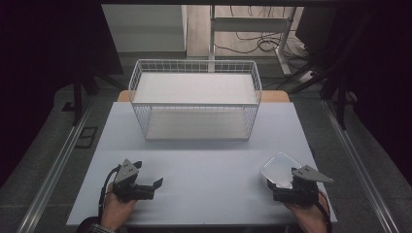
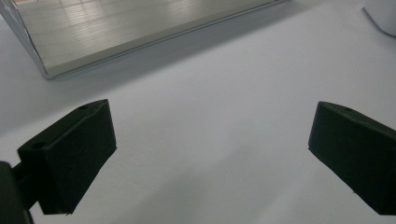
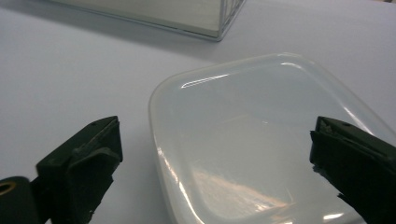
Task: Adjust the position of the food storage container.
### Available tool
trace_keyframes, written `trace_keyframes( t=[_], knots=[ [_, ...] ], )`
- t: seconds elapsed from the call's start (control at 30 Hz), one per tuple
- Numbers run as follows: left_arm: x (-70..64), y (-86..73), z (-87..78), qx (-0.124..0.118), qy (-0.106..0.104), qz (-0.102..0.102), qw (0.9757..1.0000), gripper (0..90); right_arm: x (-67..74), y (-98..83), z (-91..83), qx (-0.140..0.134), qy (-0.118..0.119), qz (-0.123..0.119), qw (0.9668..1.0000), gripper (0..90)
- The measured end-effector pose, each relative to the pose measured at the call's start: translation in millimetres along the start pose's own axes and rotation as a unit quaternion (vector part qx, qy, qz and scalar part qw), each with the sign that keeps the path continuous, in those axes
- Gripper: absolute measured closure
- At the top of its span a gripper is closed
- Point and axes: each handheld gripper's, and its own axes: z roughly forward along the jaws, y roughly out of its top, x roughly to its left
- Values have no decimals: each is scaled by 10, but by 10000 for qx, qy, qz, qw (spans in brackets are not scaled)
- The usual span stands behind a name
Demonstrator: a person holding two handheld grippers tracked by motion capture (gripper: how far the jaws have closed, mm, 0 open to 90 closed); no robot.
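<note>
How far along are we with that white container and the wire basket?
Nothing looks done yet: the wire basket holds nothing. In hand: the right gripper hovers open at the white lidded container on the table, not gripping it. The left gripper waits open. Left, probably: gripping the container and moving it to the basket.

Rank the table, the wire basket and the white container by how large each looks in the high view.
1. table, the largest by far.
2. wire basket, which stands on it.
3. white container, the smallest, though it lies nearer the camera than the basket.
</note>
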Motion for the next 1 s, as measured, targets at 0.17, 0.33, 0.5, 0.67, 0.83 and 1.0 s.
trace_keyframes(
  t=[0.17,0.33,0.5,0.67,0.83,1.0],
  knots=[
    [-10,1,9,43,-23,23,10000,8,-95,17,-113,-135,-179,21,9997,278],
    [-19,-1,22,99,-5,68,9999,11,-258,14,-245,-180,-246,157,9994,547],
    [-24,-4,33,152,33,90,9998,14,-383,-7,-327,-159,-351,192,9991,769],
    [-24,-6,35,188,83,117,9997,16,-524,-48,-384,-29,-538,278,9982,890],
    [-19,-9,36,186,94,120,9997,16,-610,-98,-376,64,-641,399,9971,890],
    [-18,-9,35,199,117,134,9996,17,-614,-186,-300,386,-581,477,9964,889]
  ],
)
